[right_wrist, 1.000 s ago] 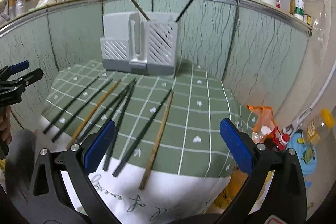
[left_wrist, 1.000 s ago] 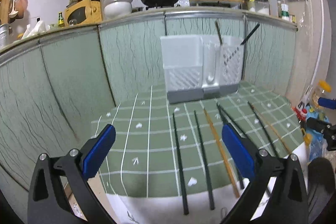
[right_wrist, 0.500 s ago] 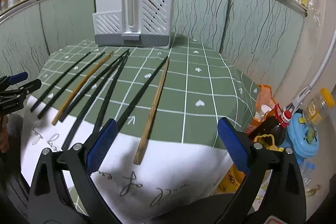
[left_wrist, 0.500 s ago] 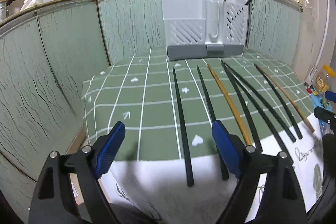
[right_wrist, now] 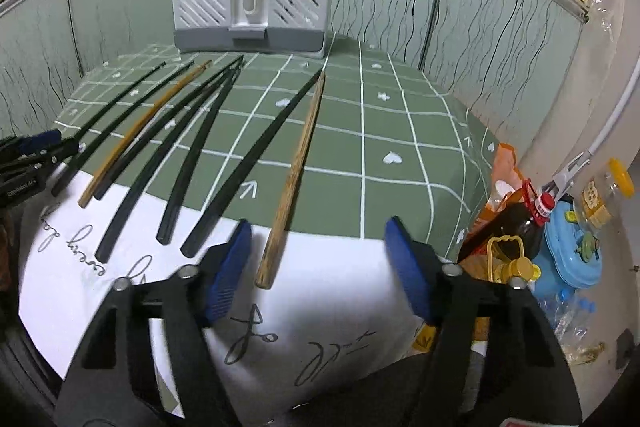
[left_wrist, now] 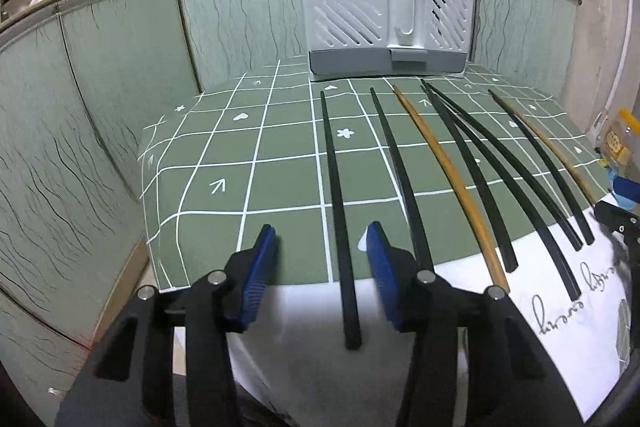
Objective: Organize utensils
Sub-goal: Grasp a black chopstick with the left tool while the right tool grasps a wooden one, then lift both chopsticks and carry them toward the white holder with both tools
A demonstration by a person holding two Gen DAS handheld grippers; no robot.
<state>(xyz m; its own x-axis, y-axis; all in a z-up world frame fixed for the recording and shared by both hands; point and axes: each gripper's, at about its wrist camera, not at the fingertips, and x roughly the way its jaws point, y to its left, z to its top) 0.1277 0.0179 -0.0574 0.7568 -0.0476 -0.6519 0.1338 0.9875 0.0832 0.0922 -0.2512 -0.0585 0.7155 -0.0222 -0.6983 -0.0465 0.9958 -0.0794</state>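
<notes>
Left wrist: left gripper [left_wrist: 320, 251] jaws, just closing, straddle black chopstick [left_wrist: 338, 203], seemingly untouched; right gripper [right_wrist: 318, 247] likewise around wooden chopstick [right_wrist: 294, 179].

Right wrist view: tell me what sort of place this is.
Most likely a home kitchen: a grey utensil holder stands on the green checked tablecloth, chopsticks lie in a row, and pots and bottles crowd the shelf behind.

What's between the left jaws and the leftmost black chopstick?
Nothing visible. The black chopstick already lies between the left gripper's jaws, which have just been closing but are not yet touching it. The cloth toward the holder is bare.
</notes>
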